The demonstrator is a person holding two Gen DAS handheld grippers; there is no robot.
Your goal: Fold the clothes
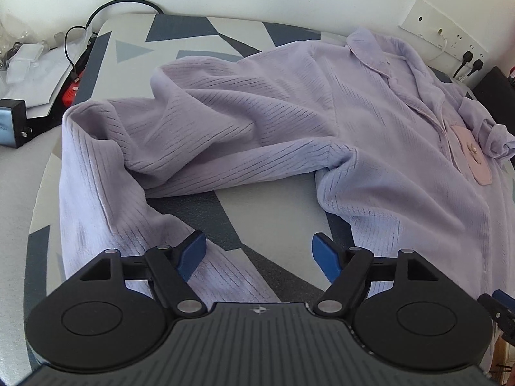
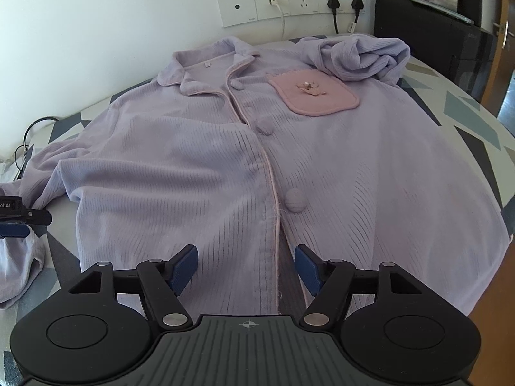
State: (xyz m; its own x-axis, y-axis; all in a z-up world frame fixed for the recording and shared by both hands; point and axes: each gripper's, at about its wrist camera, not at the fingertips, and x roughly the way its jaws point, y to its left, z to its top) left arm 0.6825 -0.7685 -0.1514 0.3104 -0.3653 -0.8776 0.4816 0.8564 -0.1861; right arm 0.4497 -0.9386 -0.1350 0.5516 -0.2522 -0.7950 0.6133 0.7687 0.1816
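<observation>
A lilac ribbed pyjama shirt (image 2: 199, 167) lies face up on a table with a grey, blue and white patterned cover (image 1: 267, 202), collar towards the wall. It has a pink chest pocket (image 2: 315, 95) and round fabric buttons (image 2: 294, 201). One sleeve (image 1: 180, 135) lies crumpled across the table in the left wrist view; the other sleeve (image 2: 360, 58) is bunched near the pocket. My left gripper (image 1: 259, 252) is open just above the sleeve's cuff end, nothing between its pads. My right gripper (image 2: 246, 263) is open over the button placket near the hem, not holding cloth.
A white wall with a socket strip (image 2: 289, 3) and plugged cables (image 2: 334, 16) stands behind the table. A black box (image 2: 428, 29) sits at the back right. Black cables (image 1: 80, 41), a charger (image 1: 13, 122) and white items lie left of the table.
</observation>
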